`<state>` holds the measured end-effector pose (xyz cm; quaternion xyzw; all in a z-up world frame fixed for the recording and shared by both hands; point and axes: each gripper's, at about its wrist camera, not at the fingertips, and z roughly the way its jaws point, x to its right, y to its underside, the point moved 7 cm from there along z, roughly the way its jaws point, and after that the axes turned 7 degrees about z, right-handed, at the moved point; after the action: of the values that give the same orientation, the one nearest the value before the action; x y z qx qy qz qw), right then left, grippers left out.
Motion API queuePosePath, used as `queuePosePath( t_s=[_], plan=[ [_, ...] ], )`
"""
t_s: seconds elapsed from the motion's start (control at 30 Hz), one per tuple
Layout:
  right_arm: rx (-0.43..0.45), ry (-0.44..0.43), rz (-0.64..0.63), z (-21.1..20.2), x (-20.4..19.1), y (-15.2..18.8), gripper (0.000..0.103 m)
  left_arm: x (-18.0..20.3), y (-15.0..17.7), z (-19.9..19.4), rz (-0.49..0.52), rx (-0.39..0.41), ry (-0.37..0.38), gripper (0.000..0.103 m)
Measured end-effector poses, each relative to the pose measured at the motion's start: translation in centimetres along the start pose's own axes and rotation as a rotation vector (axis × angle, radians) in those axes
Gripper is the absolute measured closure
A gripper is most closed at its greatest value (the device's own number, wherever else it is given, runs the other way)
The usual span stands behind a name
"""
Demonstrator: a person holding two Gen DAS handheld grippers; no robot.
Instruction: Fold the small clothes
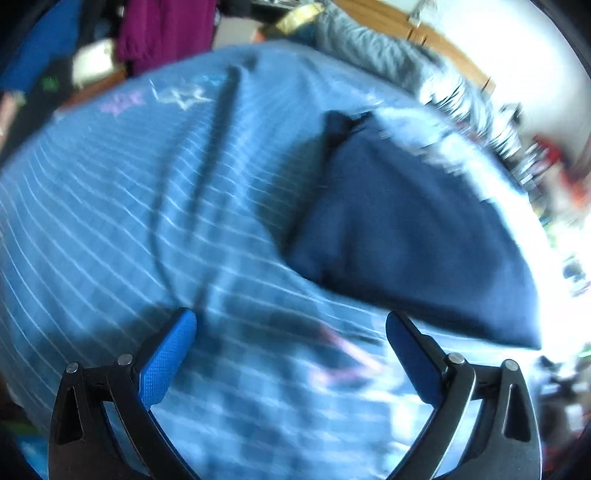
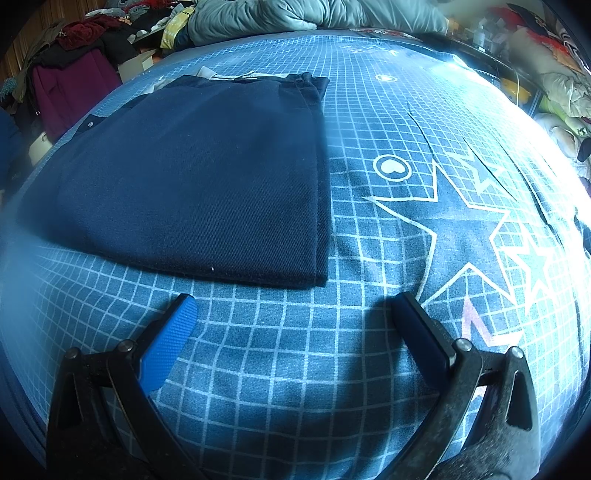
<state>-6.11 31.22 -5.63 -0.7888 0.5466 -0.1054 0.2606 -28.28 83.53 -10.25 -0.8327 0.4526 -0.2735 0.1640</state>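
A navy blue garment [image 2: 207, 177] lies folded flat on the blue grid-patterned mat [image 2: 295, 369], with a straight folded edge on its right side and a hem toward me. My right gripper [image 2: 293, 314] hovers open just in front of that hem, with nothing between its blue pads. In the blurred left wrist view the same garment [image 1: 406, 236] lies to the upper right. My left gripper [image 1: 291, 332] is open over the bare mat [image 1: 110, 221], short of the garment's near edge.
A grey quilt [image 2: 295, 14] is piled at the far edge of the mat. Clothes are heaped at the back left, among them a purple garment [image 2: 70, 88]. More clutter lines the right side. White stars [image 2: 461, 229] are printed on the mat to the right.
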Motion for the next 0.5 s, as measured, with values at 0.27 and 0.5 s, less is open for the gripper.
queuePosePath(
  t_s=[0.27, 0.5],
  plan=[
    [0.000, -0.007, 0.003, 0.0, 0.0, 0.0, 0.000, 4.3, 0.3, 1.3, -0.191, -0.015, 0.350, 0.035],
    [0.001, -0.015, 0.006, 0.1, -0.1, -0.2, 0.000, 4.8, -1.8, 5.4, -0.290, -0.010, 0.354, 0.038]
  ],
)
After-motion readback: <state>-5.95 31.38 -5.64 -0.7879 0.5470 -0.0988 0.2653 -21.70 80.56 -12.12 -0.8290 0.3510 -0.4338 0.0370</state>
